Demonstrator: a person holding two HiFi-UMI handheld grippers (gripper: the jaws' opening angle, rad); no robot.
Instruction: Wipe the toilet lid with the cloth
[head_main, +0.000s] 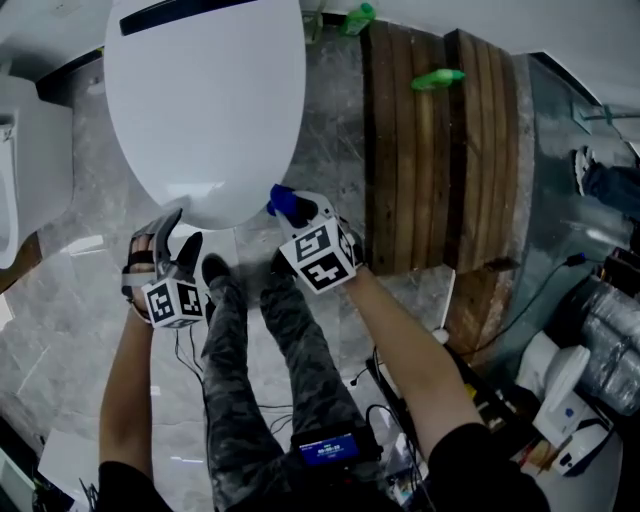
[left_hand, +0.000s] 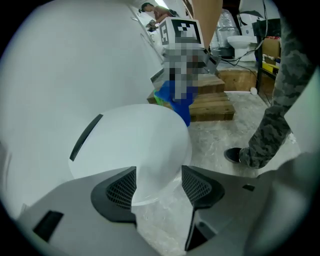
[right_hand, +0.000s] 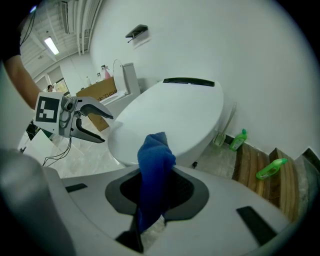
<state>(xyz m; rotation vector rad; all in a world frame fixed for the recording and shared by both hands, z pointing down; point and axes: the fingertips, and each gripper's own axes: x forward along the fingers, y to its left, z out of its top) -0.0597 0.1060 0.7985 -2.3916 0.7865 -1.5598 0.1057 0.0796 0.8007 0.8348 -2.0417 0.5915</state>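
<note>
The white toilet lid is down, its front edge just ahead of both grippers. My right gripper is shut on a blue cloth, which sticks up between its jaws close to the lid's front right rim. The blue cloth shows in the head view at the lid's edge. My left gripper is open with nothing in it, at the lid's front left; its jaws frame the lid's front edge. From the left gripper view the cloth hangs beyond the lid.
A wooden pallet lies to the right of the toilet with two green bottles on and behind it. The person's legs and black shoes stand on the marble floor in front of the bowl. Cables and gear lie at the lower right.
</note>
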